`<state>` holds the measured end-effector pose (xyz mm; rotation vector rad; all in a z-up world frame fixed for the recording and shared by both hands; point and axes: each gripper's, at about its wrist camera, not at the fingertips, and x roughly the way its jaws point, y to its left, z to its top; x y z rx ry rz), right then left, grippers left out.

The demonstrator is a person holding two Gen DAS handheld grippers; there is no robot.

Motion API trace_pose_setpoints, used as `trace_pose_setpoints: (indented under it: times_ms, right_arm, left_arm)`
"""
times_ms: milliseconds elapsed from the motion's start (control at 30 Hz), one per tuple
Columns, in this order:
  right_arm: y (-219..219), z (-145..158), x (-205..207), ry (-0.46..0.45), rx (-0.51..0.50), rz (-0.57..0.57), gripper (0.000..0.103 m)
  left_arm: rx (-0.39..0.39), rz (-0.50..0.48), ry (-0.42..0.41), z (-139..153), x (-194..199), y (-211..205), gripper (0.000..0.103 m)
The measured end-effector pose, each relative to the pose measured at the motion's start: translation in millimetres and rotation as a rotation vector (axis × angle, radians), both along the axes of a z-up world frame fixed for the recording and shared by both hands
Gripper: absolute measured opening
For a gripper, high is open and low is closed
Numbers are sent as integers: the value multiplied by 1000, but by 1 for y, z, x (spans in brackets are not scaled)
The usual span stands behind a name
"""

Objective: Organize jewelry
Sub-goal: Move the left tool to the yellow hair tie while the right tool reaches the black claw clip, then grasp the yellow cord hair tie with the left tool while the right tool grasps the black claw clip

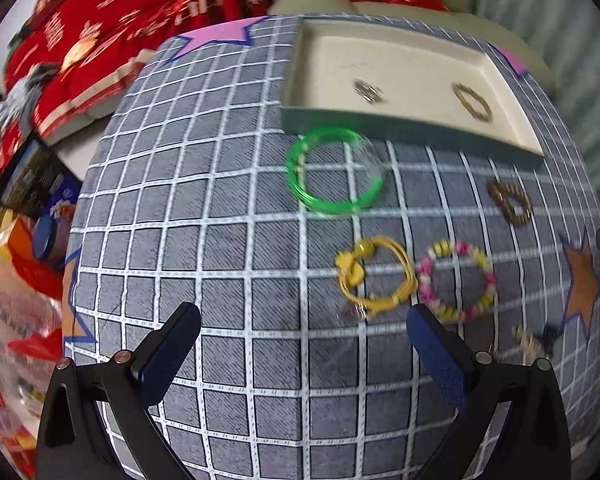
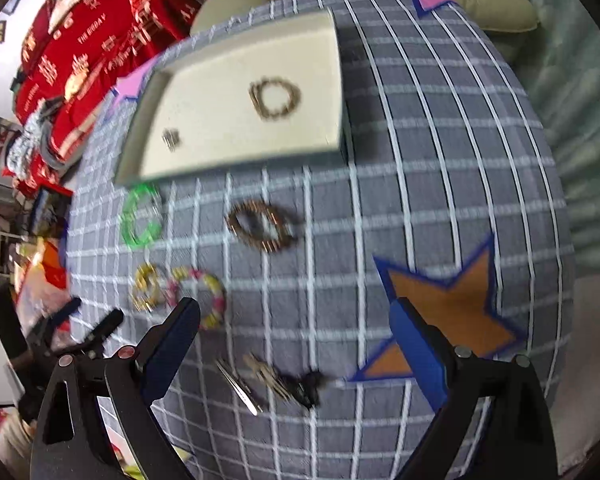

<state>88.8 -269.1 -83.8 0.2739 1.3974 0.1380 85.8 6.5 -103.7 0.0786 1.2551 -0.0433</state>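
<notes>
Cream tray [image 1: 412, 36] sitting at far edge of checked cloth [image 1: 220, 240], holding a gold bracelet [image 1: 473, 101] & small silver ring [image 1: 367, 90]. Green bangle [image 1: 333, 169] lying just in front of tray; yellow bracelet [image 1: 374, 274], pink bead bracelet [image 1: 457, 280], brown bracelet [image 2: 263, 227] lying nearer. Left gripper [image 1: 303, 312] & right gripper [image 2: 294, 306] both hovering w/ jaws apart, holding nothing. Keys [image 2: 284, 382] lying by near edge.

From my right hand's camera I can read white English lettering on the red fabric [image 2: 96, 36] heaped behind the table: "THE BIG DAY" on one fold, and what looks like "HAPPY" on a fold higher up, partly cut off. Large gold Chinese characters also sit on that cloth, too blurred for me to make out. From my left hand's camera the same red fabric [image 1: 112, 20] carries similar characters, unreadable.
</notes>
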Motion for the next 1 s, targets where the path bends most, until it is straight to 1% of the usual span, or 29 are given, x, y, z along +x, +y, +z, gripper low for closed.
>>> trace_pose_setpoints:
  times_ms: [100,300,600,633,700,733,867,900,933,967,1000]
  right_arm:
    - [1,-9,-18,31,-22,20,96]
    - [4,-28,-46,85,-38,35,96]
    - [4,-35,-58,88,-63,13,95]
    - [5,-36,-58,86,-65,12,93]
    - [7,-37,-57,86,-69,11,88]
    - [8,-39,-57,87,-70,13,84]
    - [19,-44,-56,88,-86,33,74]
    - [21,-45,-57,88,-90,42,69]
    - [23,-46,-56,87,-93,49,66]
    - [25,-46,-57,87,-98,54,64]
    - [27,-47,-57,87,-102,57,62]
  left_arm:
    - [1,-48,-2,-2,-8,-6,103]
    - [-9,-75,7,-9,-8,-12,103]
    - [10,-145,-18,-13,2,-25,103]
    - [11,-153,-20,-13,3,-27,103]
    - [22,-170,-17,-15,4,-30,96]
    - [30,-178,-12,-17,5,-32,96]
    - [38,-202,-12,-22,6,-37,96]
    - [39,-208,-15,-22,6,-38,96]
    - [39,-215,-18,-22,6,-40,93]
    - [41,-217,-19,-23,7,-41,86]
    - [42,-222,-12,-24,8,-42,84]
